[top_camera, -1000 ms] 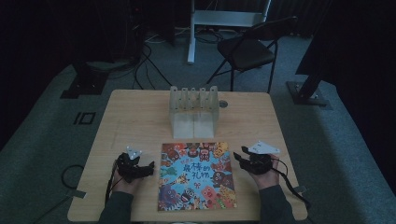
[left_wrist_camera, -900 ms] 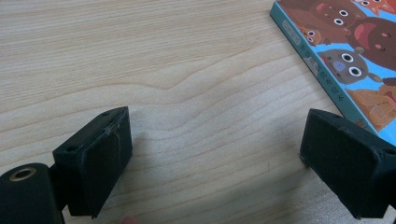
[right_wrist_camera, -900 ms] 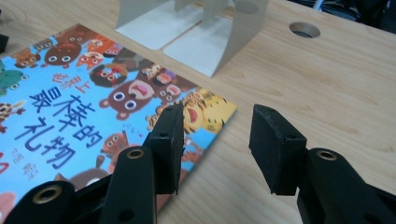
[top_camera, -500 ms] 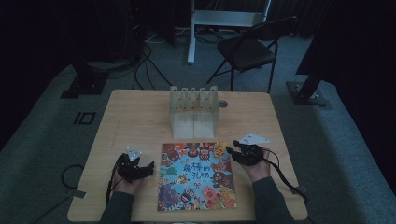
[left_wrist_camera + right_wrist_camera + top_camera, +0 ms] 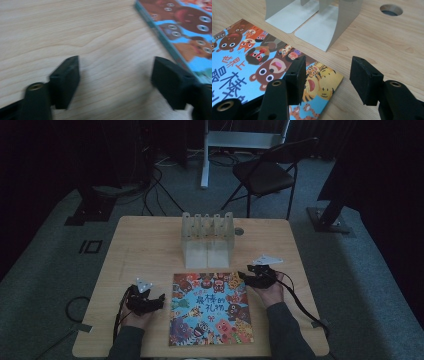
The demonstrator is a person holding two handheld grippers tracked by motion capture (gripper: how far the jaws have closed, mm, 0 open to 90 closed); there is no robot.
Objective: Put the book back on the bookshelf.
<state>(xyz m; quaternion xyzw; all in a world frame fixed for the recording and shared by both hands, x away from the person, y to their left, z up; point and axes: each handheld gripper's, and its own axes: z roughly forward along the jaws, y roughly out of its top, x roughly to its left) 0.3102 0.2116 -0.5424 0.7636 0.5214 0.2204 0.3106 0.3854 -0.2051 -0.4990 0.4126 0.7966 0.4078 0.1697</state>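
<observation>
A: Status?

B: Largest first. Tabletop [image 5: 150, 245], light wood, cable hole near the far right corner. Picture book [image 5: 211, 309] lies flat, cover up, at the middle of the near edge. Beige bookend rack [image 5: 207, 239] stands upright just behind the book's far edge, centre of the tabletop, close to it but apart.

A: Your claws?

B: My right gripper [image 5: 325, 80] is wide open, holding nothing. It sits at the book's far right corner: one jaw over the cover, the other over bare wood, the corner between them. My left gripper [image 5: 113, 81] is also wide open and empty, low over bare wood just off the book's left edge, toward the near left corner of the tabletop.

A: Risks?

B: The book is thin and lies flush, so there is no gap under it. If I close the right jaws from above, they likely pinch only the cover and it peels open, or they skid off the glossy corner. If I push in to get a jaw underneath, the book probably slides across the wood, since the left isn't pinning it. Sliding far would nudge the rack's base plates.

A: The left?

B: Too far off to brace. Needs to be on the edge first.
</observation>
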